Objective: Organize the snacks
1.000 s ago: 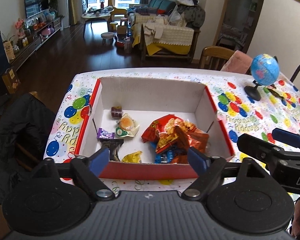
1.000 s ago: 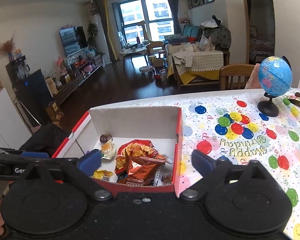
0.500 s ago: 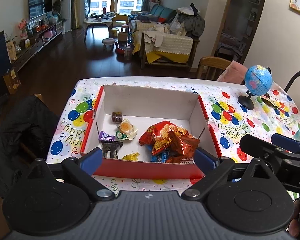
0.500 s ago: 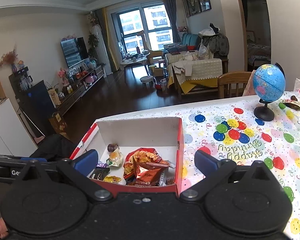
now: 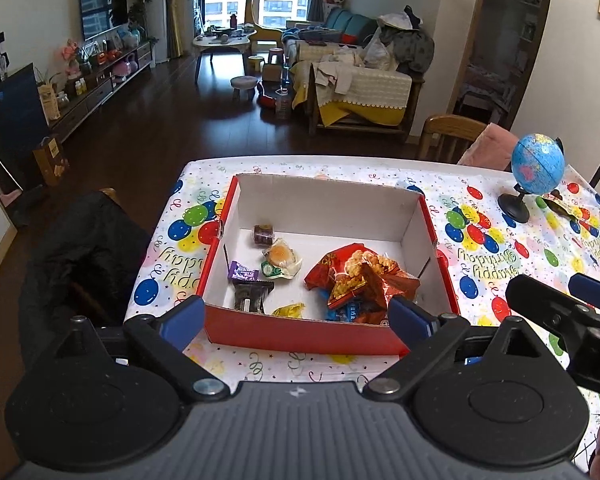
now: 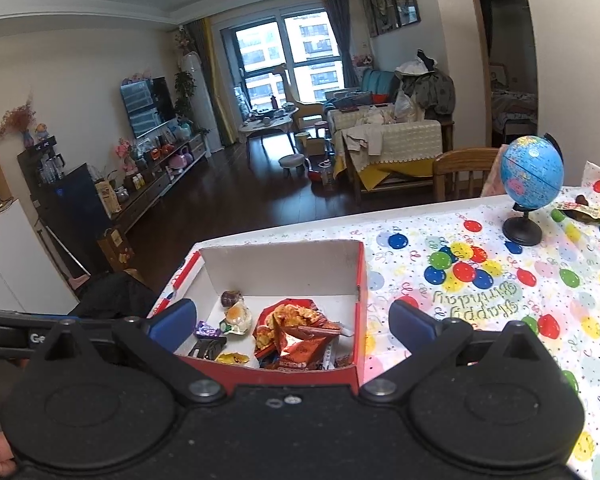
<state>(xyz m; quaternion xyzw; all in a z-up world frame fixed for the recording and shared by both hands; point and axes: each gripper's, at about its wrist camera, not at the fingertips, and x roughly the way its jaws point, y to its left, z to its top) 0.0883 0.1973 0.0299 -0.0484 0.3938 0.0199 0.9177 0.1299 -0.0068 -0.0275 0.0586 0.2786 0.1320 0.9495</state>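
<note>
Both grippers, left gripper (image 5: 296,316) and right gripper (image 6: 294,326), are held spread and empty above the red box (image 5: 300,330) where the snacks (image 5: 356,280) lie; any stray wrapper beside the globe (image 5: 537,169) is best approached squarely.

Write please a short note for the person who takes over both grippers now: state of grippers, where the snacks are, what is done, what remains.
Left gripper: open, empty, near the box's front wall.
Right gripper: open, empty.
Red box on the table holds the chip bag, purple candy, dark bar, yellow wrapper and other small snacks.
One wrapper lies beyond the globe, outside the box: probably the last to collect.
</note>
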